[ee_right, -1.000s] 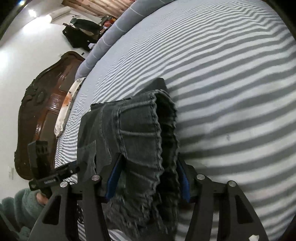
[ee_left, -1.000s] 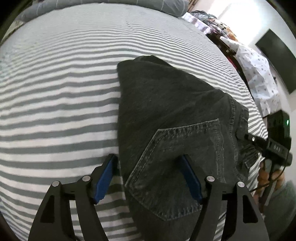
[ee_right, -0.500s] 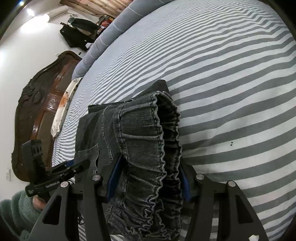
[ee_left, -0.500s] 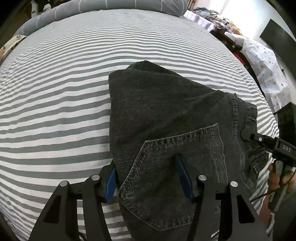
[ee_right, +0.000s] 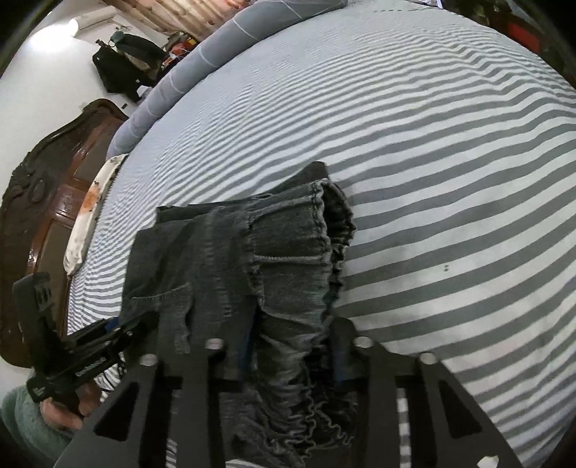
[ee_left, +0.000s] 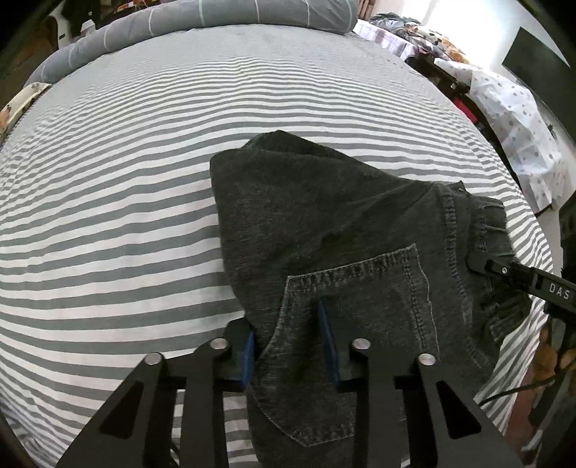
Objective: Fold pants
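Dark grey denim pants (ee_left: 342,223) lie folded on a grey-and-white striped bed (ee_left: 108,180), back pocket up. My left gripper (ee_left: 289,345) is shut on the pants' near left edge by the pocket. My right gripper (ee_right: 293,352) is shut on the bunched elastic waistband (ee_right: 295,252). In the left wrist view the right gripper's finger (ee_left: 504,270) reaches in from the right onto the waistband. In the right wrist view the left gripper (ee_right: 108,331) shows at the left of the pants (ee_right: 201,259).
A long grey bolster (ee_left: 180,25) lies along the bed's far edge. A dark wooden headboard (ee_right: 43,201) stands on the left in the right wrist view. Cluttered furniture with a dotted white cloth (ee_left: 514,118) stands beyond the bed's right side.
My left gripper's jaws have closed in from open onto the pants' edge. Both grippers have drawn back and up, so more of the bed shows. The right gripper keeps its hold on the waistband.
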Available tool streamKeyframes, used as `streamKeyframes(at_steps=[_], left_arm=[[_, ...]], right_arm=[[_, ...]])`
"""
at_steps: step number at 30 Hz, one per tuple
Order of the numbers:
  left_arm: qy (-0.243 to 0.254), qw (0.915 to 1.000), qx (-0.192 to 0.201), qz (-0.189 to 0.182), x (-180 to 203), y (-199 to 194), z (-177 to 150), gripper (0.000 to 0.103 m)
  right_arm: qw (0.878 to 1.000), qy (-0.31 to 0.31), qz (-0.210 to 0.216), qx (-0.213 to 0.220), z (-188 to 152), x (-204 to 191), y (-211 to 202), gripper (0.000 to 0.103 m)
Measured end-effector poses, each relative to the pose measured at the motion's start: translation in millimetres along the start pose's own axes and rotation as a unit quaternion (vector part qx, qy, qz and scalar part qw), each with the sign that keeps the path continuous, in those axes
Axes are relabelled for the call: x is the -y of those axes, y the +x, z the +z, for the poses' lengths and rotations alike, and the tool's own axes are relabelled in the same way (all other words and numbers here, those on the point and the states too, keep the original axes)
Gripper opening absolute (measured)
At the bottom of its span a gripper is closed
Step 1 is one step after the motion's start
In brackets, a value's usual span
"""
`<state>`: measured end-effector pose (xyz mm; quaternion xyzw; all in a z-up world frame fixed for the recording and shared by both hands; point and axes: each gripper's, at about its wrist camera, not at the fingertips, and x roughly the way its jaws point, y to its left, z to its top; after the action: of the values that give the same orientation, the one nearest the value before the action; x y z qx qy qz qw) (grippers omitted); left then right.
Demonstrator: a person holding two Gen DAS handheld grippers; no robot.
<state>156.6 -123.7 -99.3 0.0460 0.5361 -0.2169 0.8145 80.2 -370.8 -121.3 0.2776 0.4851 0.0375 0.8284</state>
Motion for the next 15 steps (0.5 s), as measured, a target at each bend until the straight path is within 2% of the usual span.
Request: streamKeyframes(at_steps=[6, 12, 15], left_arm=[[-0.020, 0.9993, 0.015, -0.028, -11, -12, -1, 0.014], [-0.024, 0.9973, 0.037, -0.058, -13, -37, -2, 0.013], [-0.018, 0.9971, 0.052, -0.052, -14, -48, -1, 0.013]], right_arm=[[1.000, 0.005, -0.020, 0.015, -3, -23, -15, 0.022], [1.000, -0.005, -0.011, 0.023, -2, -50, -33, 0.021], [1.000, -0.015, -0.007, 0.024, -2, -64, -37, 0.021]])
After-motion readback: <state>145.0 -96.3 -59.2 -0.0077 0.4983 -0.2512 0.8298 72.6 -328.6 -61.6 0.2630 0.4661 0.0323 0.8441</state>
